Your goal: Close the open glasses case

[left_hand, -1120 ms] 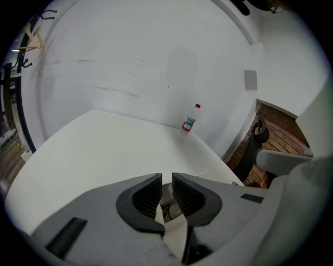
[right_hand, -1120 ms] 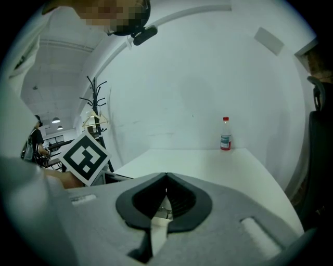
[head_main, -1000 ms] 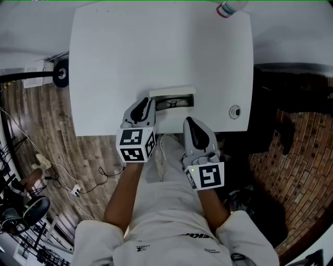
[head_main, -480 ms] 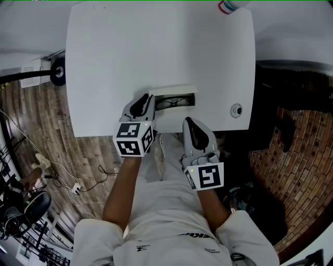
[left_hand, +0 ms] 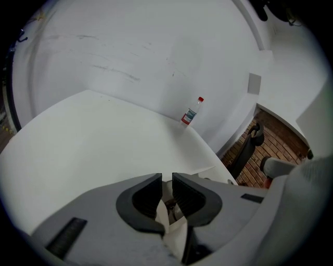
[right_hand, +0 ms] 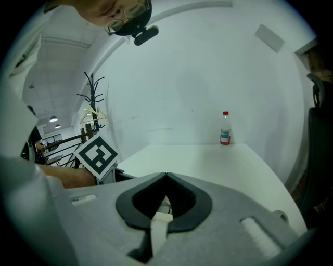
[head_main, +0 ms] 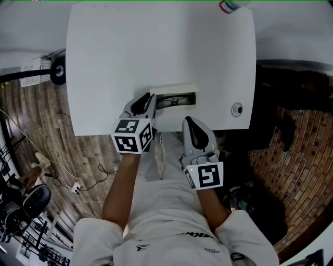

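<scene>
Head view has the glasses case [head_main: 171, 92] lying open at the near edge of the table [head_main: 156, 47], toward six o'clock, with spectacles [head_main: 174, 101] showing inside. My left gripper [head_main: 150, 104] sits at the case's nine o'clock end. In the left gripper view its jaws are drawn to a narrow slit, nipping a thin white flap of the case. My right gripper [head_main: 187, 120] hangs just off the edge at the case's five o'clock, jaws tip to tip on nothing. A bottle [head_main: 229, 6] stands at the far one o'clock corner.

Right claw [right_hand: 165, 177] jaws together, white table [right_hand: 208, 161], bottle [right_hand: 225, 128] at far edge (red cap), marker cube [right_hand: 96, 155] left
</scene>
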The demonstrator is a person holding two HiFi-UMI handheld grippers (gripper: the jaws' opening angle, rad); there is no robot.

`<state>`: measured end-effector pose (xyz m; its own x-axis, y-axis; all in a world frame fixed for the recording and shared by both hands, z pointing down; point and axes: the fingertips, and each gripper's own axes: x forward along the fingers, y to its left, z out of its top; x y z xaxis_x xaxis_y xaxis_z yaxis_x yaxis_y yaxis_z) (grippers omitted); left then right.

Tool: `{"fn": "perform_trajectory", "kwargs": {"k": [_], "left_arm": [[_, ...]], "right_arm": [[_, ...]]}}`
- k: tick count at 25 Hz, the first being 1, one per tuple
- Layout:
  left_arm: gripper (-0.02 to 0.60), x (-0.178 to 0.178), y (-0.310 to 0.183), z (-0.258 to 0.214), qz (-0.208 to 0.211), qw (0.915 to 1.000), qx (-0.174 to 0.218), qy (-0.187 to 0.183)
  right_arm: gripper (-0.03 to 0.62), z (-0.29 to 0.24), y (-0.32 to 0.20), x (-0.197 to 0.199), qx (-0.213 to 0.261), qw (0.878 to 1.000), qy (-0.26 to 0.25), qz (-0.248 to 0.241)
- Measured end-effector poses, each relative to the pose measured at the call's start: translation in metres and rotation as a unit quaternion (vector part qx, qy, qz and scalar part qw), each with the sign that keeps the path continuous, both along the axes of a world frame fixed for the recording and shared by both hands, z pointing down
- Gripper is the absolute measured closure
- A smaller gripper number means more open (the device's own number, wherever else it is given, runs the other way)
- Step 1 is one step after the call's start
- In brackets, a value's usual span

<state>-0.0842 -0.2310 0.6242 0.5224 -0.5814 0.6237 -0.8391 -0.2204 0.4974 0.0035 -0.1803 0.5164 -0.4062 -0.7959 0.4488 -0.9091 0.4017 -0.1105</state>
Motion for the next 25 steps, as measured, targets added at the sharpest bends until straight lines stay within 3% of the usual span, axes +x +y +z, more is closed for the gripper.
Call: {"fn": "perform_trajectory", "kwargs": {"k": [25], "left_arm": [[0.523, 0.005, 0.028, -0.003, 0.009, 0.9999, -0.004, -0.006]], "right_arm": [[0.592, -0.007, 0.016, 0.008, 0.005, 1.0, 0.014, -0.005]]}}
